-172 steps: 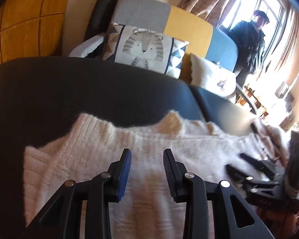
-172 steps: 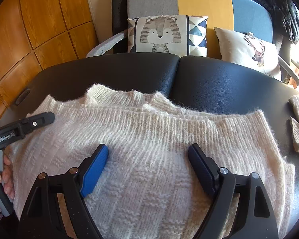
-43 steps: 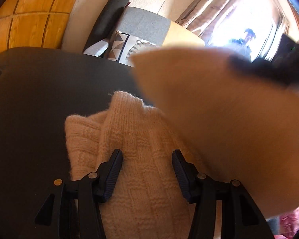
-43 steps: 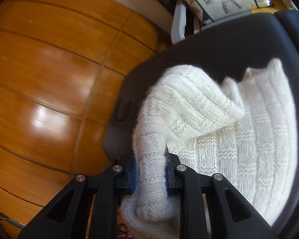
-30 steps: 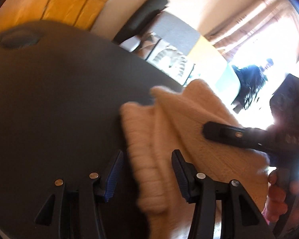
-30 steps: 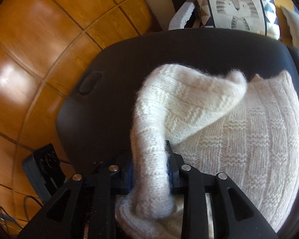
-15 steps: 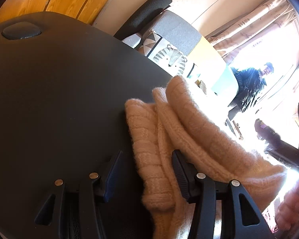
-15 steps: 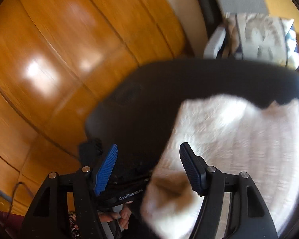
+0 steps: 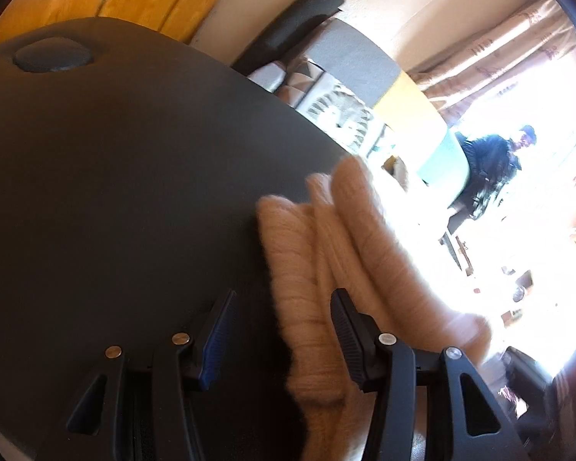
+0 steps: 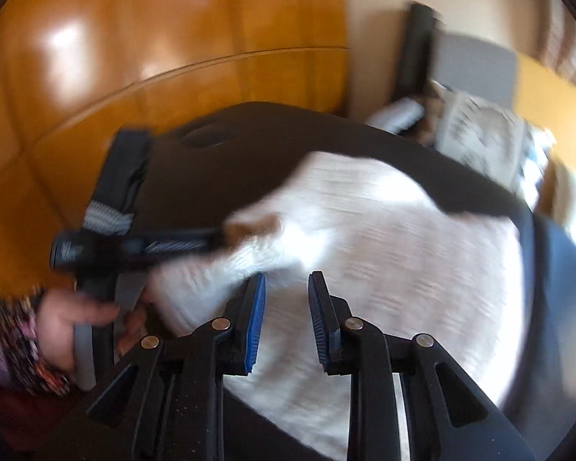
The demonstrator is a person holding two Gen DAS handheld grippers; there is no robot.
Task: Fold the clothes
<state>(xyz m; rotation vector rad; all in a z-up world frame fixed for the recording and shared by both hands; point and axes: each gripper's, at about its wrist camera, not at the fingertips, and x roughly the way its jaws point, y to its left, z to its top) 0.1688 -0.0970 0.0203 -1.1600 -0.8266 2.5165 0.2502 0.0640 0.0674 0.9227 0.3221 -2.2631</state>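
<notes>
A cream knitted sweater lies folded on the black padded table. Its thick left edge runs between the fingers of my left gripper, which is open low over the table. In the blurred right wrist view the sweater is a broad white pile. My right gripper hovers above its near side with its jaws narrowed but apart, nothing between them. That view also has the left gripper, held by a hand, pointing at the sweater's left corner.
Orange wooden wall panels stand behind the table on the left. A grey and yellow sofa with a tiger-print cushion sits past the far edge. A person in dark clothes stands by the bright window.
My right gripper let go of the sweater fold it held a second ago; its jaws opened wide, then narrowed. It swung right over the pile. The left gripper stayed at the sweater's edge.
</notes>
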